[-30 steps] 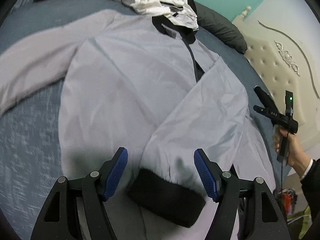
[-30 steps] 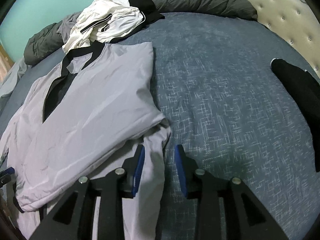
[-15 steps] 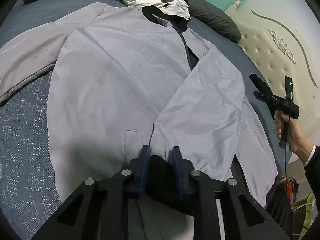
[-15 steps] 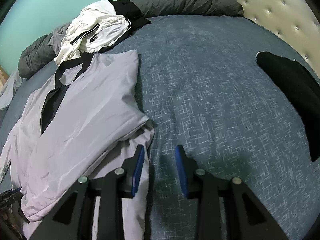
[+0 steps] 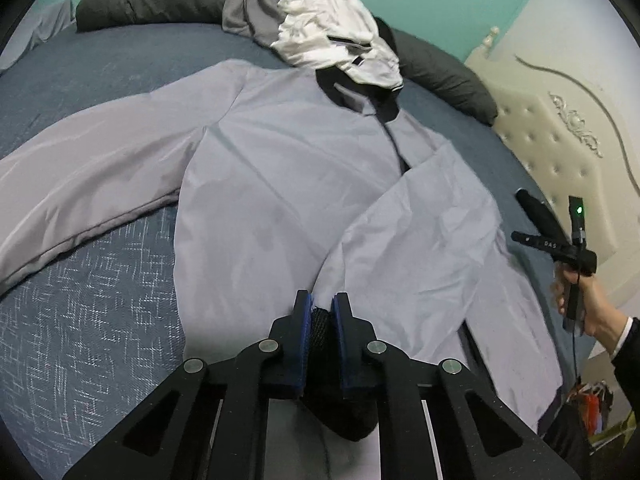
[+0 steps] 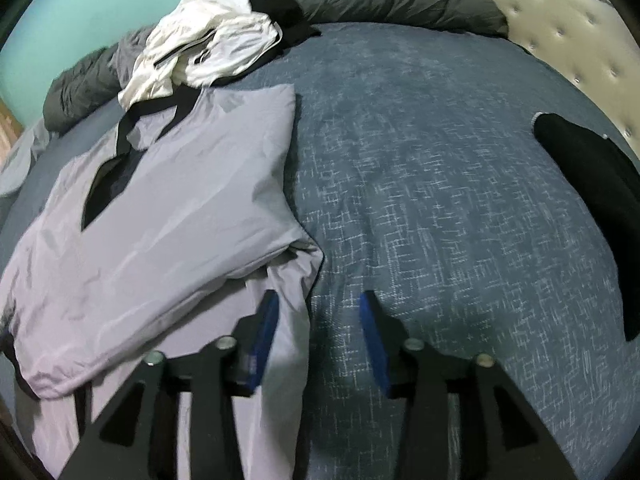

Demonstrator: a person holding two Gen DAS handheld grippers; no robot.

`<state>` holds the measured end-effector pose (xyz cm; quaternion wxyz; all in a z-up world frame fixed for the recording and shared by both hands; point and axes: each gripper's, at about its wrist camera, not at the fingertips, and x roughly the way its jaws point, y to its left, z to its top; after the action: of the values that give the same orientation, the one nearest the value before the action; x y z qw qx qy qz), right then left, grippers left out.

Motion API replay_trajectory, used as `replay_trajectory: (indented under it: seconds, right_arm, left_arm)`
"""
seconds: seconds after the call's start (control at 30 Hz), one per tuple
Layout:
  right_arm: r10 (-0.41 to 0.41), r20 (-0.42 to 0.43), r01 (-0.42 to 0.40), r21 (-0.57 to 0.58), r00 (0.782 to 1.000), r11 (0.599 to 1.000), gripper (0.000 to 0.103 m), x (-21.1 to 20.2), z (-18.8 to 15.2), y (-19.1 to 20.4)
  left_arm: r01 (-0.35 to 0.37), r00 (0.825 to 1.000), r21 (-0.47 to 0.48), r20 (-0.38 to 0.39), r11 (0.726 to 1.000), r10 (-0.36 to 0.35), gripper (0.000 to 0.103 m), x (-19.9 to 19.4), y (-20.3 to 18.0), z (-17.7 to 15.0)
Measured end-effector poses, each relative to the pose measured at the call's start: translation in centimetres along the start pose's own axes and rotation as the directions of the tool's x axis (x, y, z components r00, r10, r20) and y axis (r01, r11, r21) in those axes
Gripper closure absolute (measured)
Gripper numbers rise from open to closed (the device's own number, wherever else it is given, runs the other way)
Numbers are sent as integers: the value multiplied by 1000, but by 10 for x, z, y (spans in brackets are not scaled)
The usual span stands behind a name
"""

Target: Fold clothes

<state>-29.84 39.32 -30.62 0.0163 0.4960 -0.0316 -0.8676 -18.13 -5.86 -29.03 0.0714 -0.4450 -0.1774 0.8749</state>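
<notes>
With the left gripper (image 5: 321,307) clamped on the black ribbed cuff (image 5: 320,322) of a grey jacket (image 5: 280,184) spread on the blue bed (image 6: 440,200), the right gripper (image 6: 316,320) hovers agape and empty (jaws astride the jacket's edge), so the sleeve should probably be laid flat across the chest, unwrinkled.

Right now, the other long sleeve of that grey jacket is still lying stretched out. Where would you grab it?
Probably by its far cuff end, coming in from the outer side. The outstretched sleeve lies flat on the blue bedspread, angled away from the jacket body, so its end is free. The left gripper is clamped on the other sleeve's black cuff.
</notes>
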Motion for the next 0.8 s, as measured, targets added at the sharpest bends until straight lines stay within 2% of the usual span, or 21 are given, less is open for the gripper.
replay_trajectory:
  seconds: [0.07, 0.1, 0.17, 0.27, 0.47, 0.5, 0.53, 0.57, 0.67, 0.8]
  right_arm:
    - [-23, -10, 23, -24, 1000, 999, 58, 8, 2, 3]
    - [-32, -12, 31, -32, 999, 999, 58, 11, 4, 4]
    - [-50, -17, 49, -50, 999, 998, 58, 19, 7, 5]
    - [-70, -19, 68, -86, 997, 994, 58, 32, 12, 8]
    - [-90, -19, 87, -143, 996, 986, 59, 56, 21, 15]
    - [-84, -12, 82, -147, 996, 986, 63, 57, 22, 15]
    - [-75, -4, 74, -148, 997, 986, 78, 56, 23, 15]
    - [-66, 5, 66, -150, 998, 986, 88, 56, 25, 15]
    - [-94, 65, 105, -185, 993, 977, 96, 47, 26, 18]
    - [-103, 91, 121, -217, 991, 969, 98, 42, 26, 16]
  left_arm:
    - [-21, 1000, -11, 13, 1000, 21, 80, 0, 0, 2]
    - [-38, 999, -7, 30, 999, 38, 65, -3, -2, 3]
    - [-21, 999, 0, 44, 1000, 21, 54, -5, -6, 4]
    - [5, 999, 21, 39, 1000, -6, 54, -2, -15, 2]
    - [23, 999, 97, -29, 995, -20, 54, 20, -35, -12]
    - [22, 999, 106, -39, 994, -18, 54, 24, -37, -13]
    - [20, 999, 111, -50, 994, -15, 54, 27, -38, -15]
    - [17, 998, 114, -58, 993, -11, 54, 30, -39, -15]
    - [2, 997, 135, -77, 991, 9, 54, 38, -43, -19]
    - [-4, 994, 162, -104, 987, 21, 54, 48, -49, -25]
